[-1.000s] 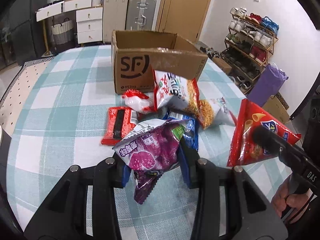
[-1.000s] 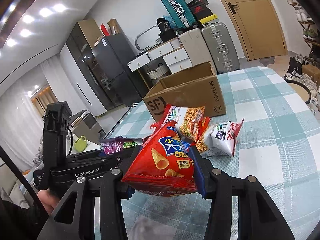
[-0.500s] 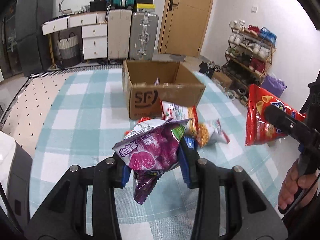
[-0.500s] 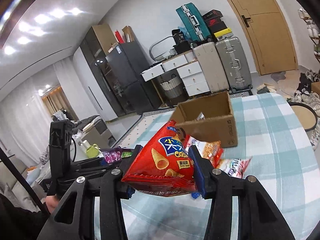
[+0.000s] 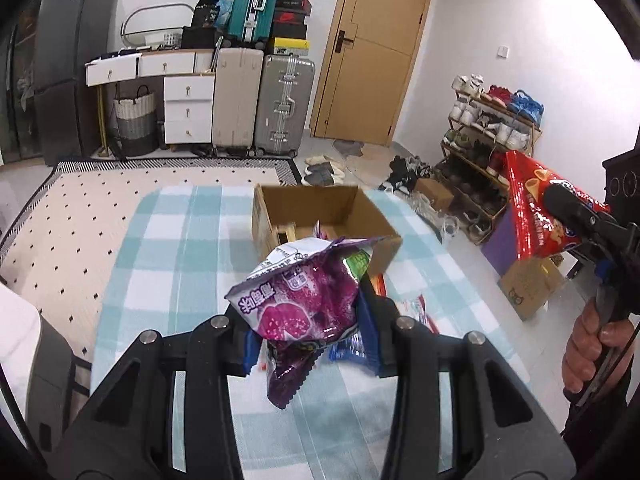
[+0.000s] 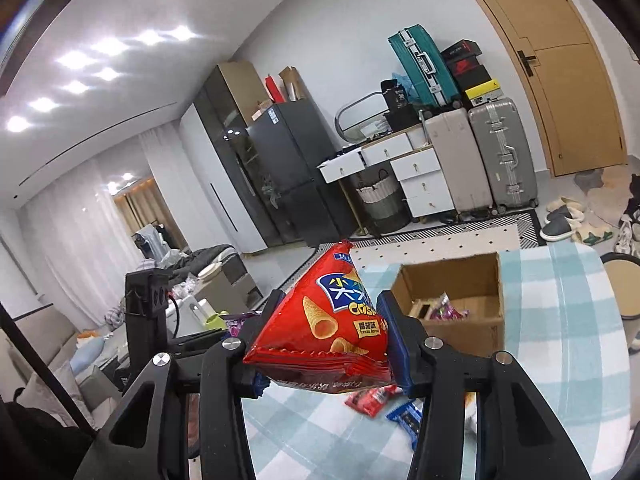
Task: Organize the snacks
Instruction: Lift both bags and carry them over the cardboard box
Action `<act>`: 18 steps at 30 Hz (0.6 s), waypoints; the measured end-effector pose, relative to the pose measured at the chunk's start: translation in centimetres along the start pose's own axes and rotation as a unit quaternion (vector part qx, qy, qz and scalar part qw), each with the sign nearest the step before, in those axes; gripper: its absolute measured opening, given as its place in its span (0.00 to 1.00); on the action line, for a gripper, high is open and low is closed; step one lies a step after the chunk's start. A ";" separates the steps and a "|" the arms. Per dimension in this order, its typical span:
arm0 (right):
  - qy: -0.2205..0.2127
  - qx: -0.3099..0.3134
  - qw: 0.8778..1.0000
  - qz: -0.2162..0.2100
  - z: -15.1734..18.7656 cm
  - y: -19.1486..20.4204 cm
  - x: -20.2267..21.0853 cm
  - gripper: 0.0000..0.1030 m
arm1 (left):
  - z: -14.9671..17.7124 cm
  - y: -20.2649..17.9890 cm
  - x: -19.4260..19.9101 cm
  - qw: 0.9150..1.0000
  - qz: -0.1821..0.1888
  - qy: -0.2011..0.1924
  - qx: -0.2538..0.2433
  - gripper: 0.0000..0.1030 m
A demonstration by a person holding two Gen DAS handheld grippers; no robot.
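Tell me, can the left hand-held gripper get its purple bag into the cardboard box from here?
Probably yes. The left hand-held gripper holds the purple bag raised, the cardboard box lies straight ahead with its top open, and nothing stands between.

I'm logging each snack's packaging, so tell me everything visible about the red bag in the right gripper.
The red snack bag is a glossy, puffed foil pack tapering to a crimped top, with a blue logo panel, yellow lettering and printed cone-shaped crisps. It is pinched between the right gripper and its blue pads, held in the air above the checked tablecloth, short of the open cardboard box. Only the gripper touches it.
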State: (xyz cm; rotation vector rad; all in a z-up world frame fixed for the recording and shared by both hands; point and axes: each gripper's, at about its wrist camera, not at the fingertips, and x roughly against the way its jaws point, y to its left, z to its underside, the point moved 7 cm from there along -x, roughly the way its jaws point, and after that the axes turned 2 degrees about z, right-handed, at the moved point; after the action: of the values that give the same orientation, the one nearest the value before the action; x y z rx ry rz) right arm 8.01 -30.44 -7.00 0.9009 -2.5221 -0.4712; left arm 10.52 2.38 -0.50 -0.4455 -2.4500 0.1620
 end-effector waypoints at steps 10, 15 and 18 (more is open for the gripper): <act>-0.010 0.049 0.999 0.013 -6.8 1.3 -1.8 0.46 | -8.1 -1.3 -0.7 1.000 0.001 -0.011 -0.019 0.36; -0.001 0.033 0.999 0.033 -8.9 -1.5 -5.0 0.46 | -12.3 -3.5 -3.4 0.999 0.016 -0.008 -0.033 0.36; 0.006 0.030 0.998 0.051 -9.6 -3.5 -7.1 0.46 | -14.6 -4.1 -5.4 1.000 0.012 -0.004 -0.024 0.36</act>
State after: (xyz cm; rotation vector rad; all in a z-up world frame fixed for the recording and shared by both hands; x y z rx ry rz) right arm 19.48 -30.02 -2.31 0.7883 -2.5696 -0.3594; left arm 22.33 -3.25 8.83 -0.4969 -2.4624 0.1154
